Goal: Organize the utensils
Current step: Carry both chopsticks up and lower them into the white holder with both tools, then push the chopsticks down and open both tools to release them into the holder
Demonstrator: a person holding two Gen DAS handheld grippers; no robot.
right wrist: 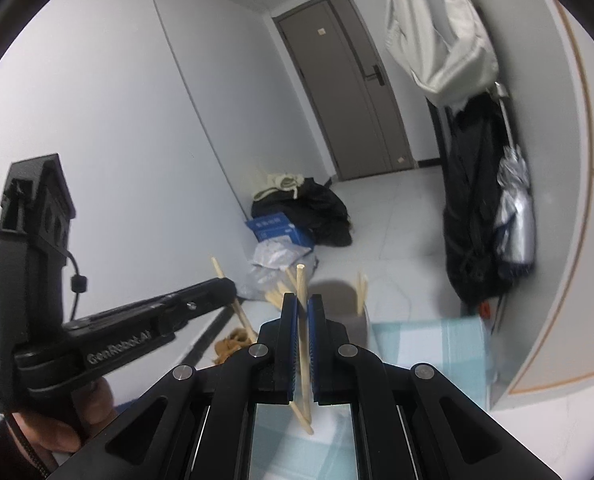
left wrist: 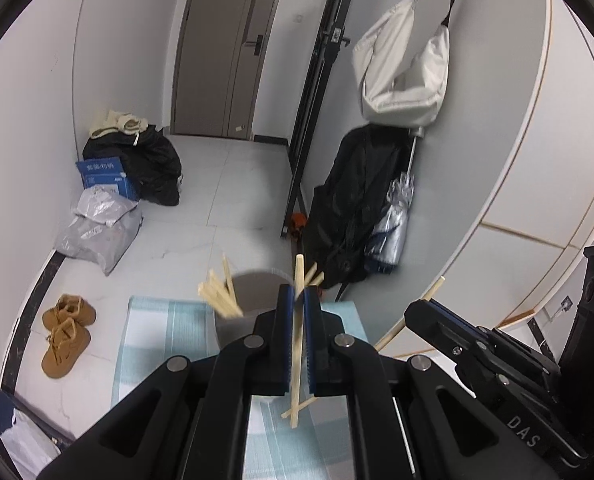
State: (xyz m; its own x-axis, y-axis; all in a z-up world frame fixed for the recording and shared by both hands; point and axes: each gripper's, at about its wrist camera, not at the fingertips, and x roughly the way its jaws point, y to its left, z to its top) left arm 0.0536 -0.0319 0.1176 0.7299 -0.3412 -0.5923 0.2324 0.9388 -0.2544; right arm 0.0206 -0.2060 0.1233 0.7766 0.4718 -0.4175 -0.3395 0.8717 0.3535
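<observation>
Gripping a wooden chopstick (left wrist: 297, 344) in L gripper (left wrist: 297, 300), jaws clamped tight. Same w/ R gripper (right wrist: 303, 308), pinching another chopstick (right wrist: 303, 344). Hovering both above grey cup (left wrist: 253, 312) w/ more chopsticks (left wrist: 221, 292), on blue checked mat (left wrist: 157, 340).

grey cup (left wrist: 253, 292) base hidden behind gripper body, sticks in it (left wrist: 221, 296) motion-blurred, boots (right wrist: 233, 344) mostly hidden
</observation>
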